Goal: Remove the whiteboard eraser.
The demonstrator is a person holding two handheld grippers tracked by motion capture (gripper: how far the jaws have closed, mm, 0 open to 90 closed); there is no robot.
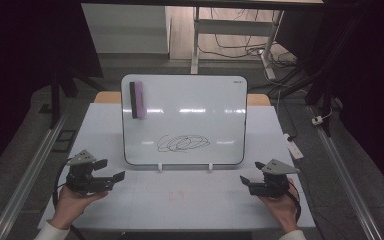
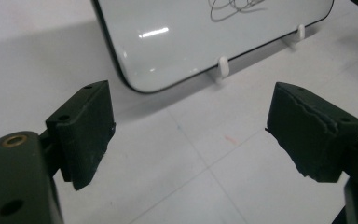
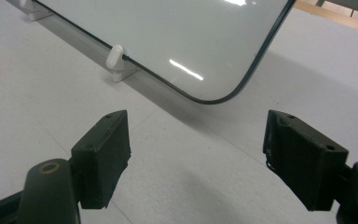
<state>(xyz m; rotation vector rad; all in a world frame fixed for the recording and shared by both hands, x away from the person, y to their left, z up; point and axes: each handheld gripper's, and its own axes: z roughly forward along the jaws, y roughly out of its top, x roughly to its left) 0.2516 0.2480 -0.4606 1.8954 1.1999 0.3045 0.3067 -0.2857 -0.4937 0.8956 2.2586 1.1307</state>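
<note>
A: What stands on the table point(image 1: 130, 210), largest first?

B: An upright whiteboard point(image 1: 190, 105) on 2 white clips; a black scribble point(image 1: 182, 143) low at its centre; an eraser point(image 1: 138, 99) stuck at its upper left corner.

A: How best to begin?

B: Judged: take the eraser squarely across its narrow sides. The left gripper point(image 1: 111, 170) and right gripper point(image 1: 250, 172) have jaws spread wide, holding nothing, near the board's lower corners.
</note>
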